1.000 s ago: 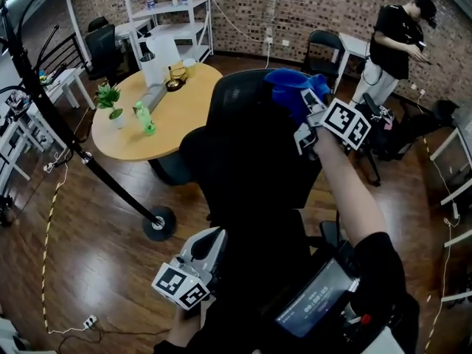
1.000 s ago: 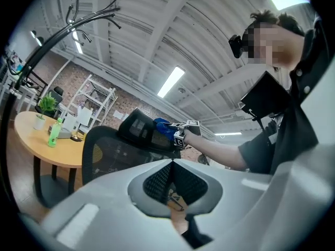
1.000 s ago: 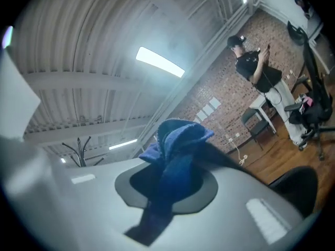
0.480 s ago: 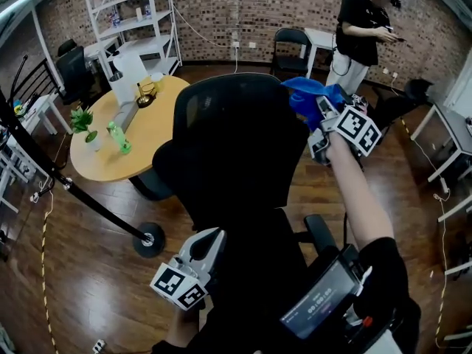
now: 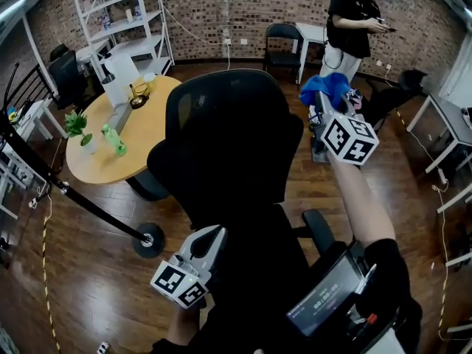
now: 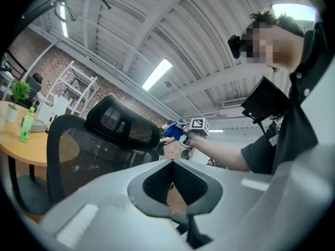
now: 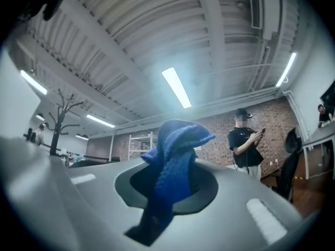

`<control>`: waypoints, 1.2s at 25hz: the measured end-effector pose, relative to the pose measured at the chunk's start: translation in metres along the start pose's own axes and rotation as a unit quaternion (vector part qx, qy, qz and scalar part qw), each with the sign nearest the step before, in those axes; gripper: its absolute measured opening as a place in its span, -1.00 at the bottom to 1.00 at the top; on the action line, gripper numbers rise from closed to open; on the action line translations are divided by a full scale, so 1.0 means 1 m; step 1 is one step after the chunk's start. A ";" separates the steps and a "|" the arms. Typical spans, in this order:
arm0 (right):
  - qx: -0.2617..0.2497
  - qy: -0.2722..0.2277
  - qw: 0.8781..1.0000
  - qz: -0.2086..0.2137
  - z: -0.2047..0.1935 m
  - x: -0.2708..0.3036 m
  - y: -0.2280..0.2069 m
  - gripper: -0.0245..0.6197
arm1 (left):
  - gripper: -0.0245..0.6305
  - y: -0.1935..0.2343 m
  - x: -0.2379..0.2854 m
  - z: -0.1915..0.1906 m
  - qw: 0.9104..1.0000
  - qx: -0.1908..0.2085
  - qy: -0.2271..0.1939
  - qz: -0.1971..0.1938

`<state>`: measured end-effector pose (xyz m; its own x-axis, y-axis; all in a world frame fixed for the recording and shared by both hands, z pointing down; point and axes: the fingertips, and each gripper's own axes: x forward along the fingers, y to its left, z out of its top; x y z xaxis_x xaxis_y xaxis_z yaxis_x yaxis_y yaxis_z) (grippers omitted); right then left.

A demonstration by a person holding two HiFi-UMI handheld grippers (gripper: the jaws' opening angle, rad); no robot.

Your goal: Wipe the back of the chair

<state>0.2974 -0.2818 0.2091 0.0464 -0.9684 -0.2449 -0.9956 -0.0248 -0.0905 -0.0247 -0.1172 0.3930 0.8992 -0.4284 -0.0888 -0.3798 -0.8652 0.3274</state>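
Note:
A black mesh office chair (image 5: 228,139) with a headrest fills the middle of the head view, its back towards me. My right gripper (image 5: 322,108) is raised just right of the chair's upper edge, shut on a blue cloth (image 5: 324,88) that bunches above its marker cube; the cloth is apart from the chair. In the right gripper view the blue cloth (image 7: 175,166) stands up between the jaws of the gripper (image 7: 167,195). My left gripper (image 5: 209,240) hangs low behind the chair back, shut and holding nothing. In its own view the left gripper (image 6: 179,216) faces the chair back (image 6: 89,161).
A round wooden table (image 5: 151,135) beyond the chair carries a plant (image 5: 77,126), a green bottle (image 5: 112,139) and a white jug. A black stand pole (image 5: 81,201) slants across the floor at left. A person (image 5: 352,21) stands at the back right near a folding chair (image 5: 282,46).
My right gripper has carried the blue cloth rightward, off the chair's top edge to its right side. The left gripper has stayed low behind the chair.

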 end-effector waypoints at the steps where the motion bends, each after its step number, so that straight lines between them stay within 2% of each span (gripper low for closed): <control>1: -0.025 0.007 1.000 0.014 -0.007 0.006 0.016 -0.76 | -0.91 0.000 -0.002 0.001 1.000 0.000 -0.002 0.004; 4: -0.097 0.039 0.993 0.057 -0.038 0.022 0.067 -0.76 | -0.91 0.003 -0.014 0.004 1.000 -0.001 -0.009 0.024; 6: -0.111 0.062 0.989 0.078 -0.061 0.032 0.092 -0.76 | -0.91 0.007 -0.024 0.005 0.999 0.000 -0.015 0.041; 13: -0.092 0.110 0.978 0.153 -0.119 0.057 0.166 -0.76 | -0.91 0.022 -0.061 0.008 0.995 -0.002 -0.025 0.097; 21: -0.063 0.102 0.968 0.222 -0.139 0.064 0.253 -0.76 | -0.91 0.039 -0.101 0.011 0.987 -0.002 -0.037 0.156; 25: -0.045 0.091 0.962 0.253 -0.142 0.059 0.283 -0.76 | -0.91 0.044 -0.113 0.010 0.984 -0.004 -0.040 0.172; 30: -0.045 0.088 0.946 0.308 -0.149 0.043 0.323 -0.76 | -0.91 0.042 -0.112 0.009 0.985 -0.004 -0.034 0.172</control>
<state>-0.0344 -0.3683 0.3134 -0.5517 -0.8319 -0.0593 -0.8325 0.5448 0.1010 -0.1427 -0.1077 0.4086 0.7012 -0.7121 -0.0349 -0.6570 -0.6644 0.3562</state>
